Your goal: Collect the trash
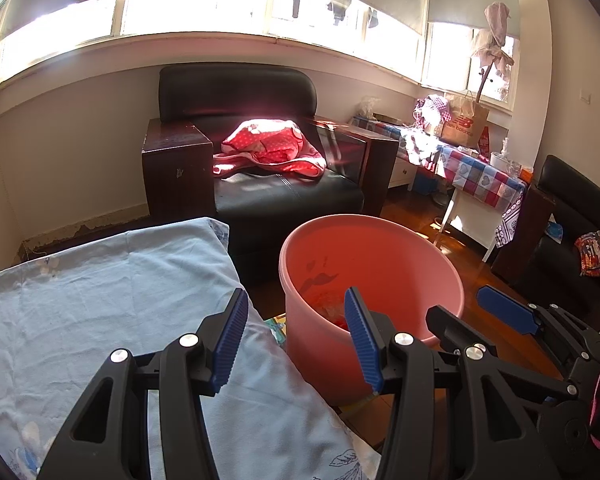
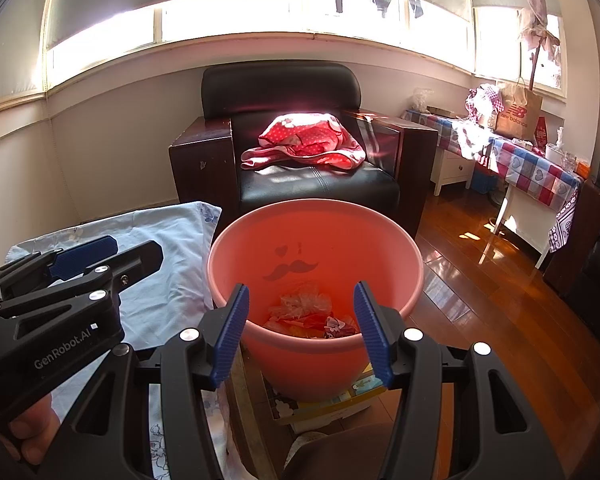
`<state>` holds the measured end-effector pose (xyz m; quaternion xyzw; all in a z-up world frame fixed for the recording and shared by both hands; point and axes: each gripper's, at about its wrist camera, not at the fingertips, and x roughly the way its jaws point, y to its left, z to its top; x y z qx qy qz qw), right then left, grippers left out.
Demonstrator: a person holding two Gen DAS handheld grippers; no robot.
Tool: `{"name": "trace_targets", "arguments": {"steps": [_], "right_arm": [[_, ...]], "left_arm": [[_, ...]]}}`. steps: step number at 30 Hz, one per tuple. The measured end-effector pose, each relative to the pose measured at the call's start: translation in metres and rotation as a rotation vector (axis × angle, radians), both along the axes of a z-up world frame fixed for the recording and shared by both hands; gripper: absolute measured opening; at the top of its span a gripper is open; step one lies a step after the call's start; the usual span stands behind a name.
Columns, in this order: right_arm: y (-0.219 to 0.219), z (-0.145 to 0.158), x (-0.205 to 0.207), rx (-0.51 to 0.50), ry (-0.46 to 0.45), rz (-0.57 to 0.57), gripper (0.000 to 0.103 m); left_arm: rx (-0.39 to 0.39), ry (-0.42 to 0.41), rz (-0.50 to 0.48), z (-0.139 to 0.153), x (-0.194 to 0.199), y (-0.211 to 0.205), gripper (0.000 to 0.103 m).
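Trash (image 2: 312,316) in pink bucket (image 2: 380,232) | blue sheet (image 2: 172,240) beside | armchair (image 2: 300,160) behind

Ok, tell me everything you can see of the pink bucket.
The pink bucket is a round, smooth tub that looks like plastic, upright and open-topped, widening to a rolled rim. A printed moustache with a small heart marks its inner wall. Crumpled wrappers and clear plastic scraps lie at its bottom. It stands on flat colourful boxes beside the light blue sheet. Neither gripper touches it.
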<state>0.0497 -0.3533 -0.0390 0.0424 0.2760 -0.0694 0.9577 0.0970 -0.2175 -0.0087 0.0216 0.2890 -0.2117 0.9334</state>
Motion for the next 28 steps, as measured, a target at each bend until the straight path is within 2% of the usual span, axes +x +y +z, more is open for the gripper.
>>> {"name": "trace_targets", "arguments": {"steps": [28], "right_arm": [[-0.0007, 0.0012, -0.0009, -0.006, -0.001, 0.005, 0.055]], "left_arm": [[-0.003, -0.005, -0.002, 0.0036, -0.0075, -0.0008, 0.050]]}}
